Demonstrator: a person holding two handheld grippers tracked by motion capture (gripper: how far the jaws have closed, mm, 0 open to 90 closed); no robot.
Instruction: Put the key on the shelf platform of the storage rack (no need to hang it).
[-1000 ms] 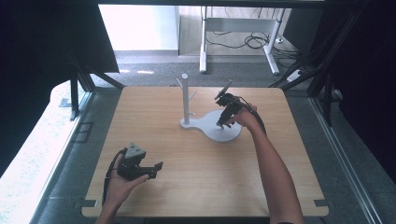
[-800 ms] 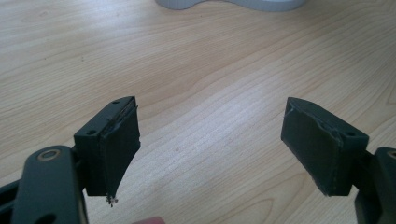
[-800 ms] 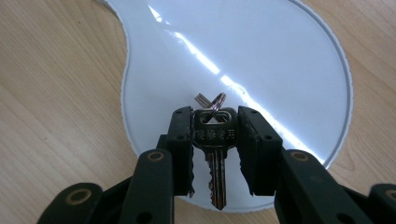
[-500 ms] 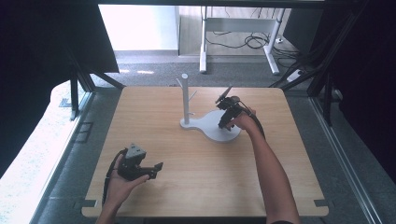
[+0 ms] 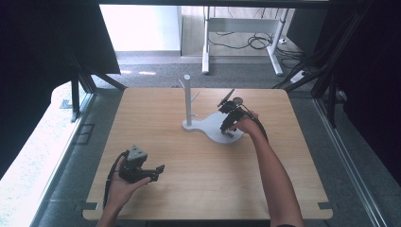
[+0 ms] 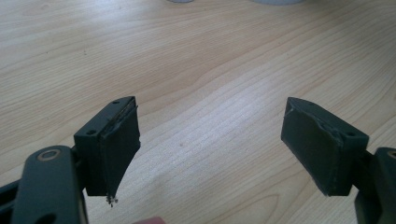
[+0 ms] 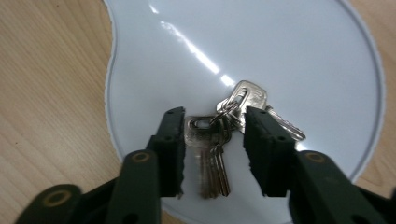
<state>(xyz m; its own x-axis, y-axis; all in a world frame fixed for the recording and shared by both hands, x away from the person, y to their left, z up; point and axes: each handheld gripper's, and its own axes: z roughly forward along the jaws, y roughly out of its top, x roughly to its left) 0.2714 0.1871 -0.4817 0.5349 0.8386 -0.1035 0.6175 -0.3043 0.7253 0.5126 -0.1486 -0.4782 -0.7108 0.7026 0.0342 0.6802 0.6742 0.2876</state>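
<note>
Silver keys on a white stand base

Black fingers (image 7: 172, 140) of the right gripper (image 7: 212, 154) have just been parting, slightly spread astride the bunch of keys (image 7: 219, 140), pads not pressing; it lies at six o'clock on the white base (image 7: 280, 56). Left gripper (image 6: 210, 149) gapes wide over the wooden table (image 6: 187, 60).

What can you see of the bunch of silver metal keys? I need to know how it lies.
The bunch of silver metal keys lies flat on the glossy white stand base: several keys joined by a small ring, blades fanned apart. The right gripper stands over it, jaws just opening, one on each side, with small gaps to the keys.
</note>
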